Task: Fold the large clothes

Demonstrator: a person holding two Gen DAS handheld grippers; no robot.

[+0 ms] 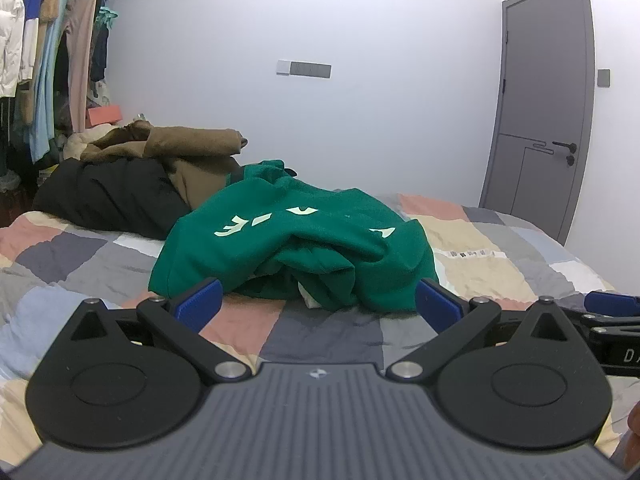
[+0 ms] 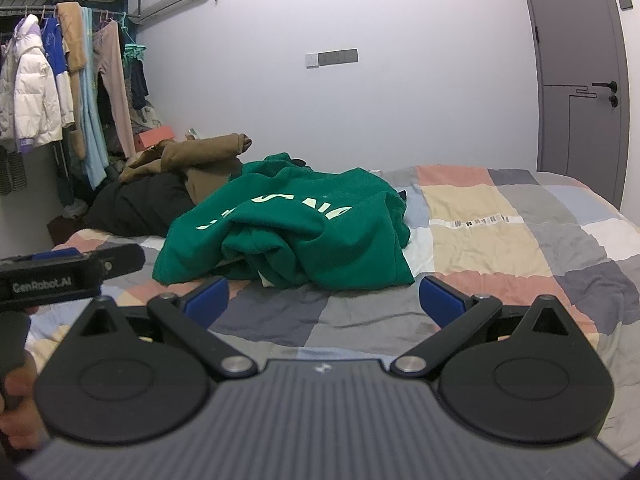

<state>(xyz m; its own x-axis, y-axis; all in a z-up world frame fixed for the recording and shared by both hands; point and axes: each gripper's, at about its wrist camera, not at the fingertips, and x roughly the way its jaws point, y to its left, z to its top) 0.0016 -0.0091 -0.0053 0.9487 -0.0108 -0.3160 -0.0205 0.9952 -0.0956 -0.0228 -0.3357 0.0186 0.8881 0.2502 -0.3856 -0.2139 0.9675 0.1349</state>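
A crumpled green sweatshirt with pale lettering lies in a heap on the patchwork bed. It also shows in the right wrist view as the green sweatshirt on the bed. My left gripper is open just in front of the heap, its blue pads wide apart and holding nothing. My right gripper is open too, a little short of the garment's near edge. The left gripper's body shows at the left of the right wrist view, and the right gripper's tip at the right edge of the left wrist view.
Behind the sweatshirt lie a black garment and a brown one. A rack of hanging clothes fills the far left. A grey door stands at the right. A person's hand holds the left gripper's handle.
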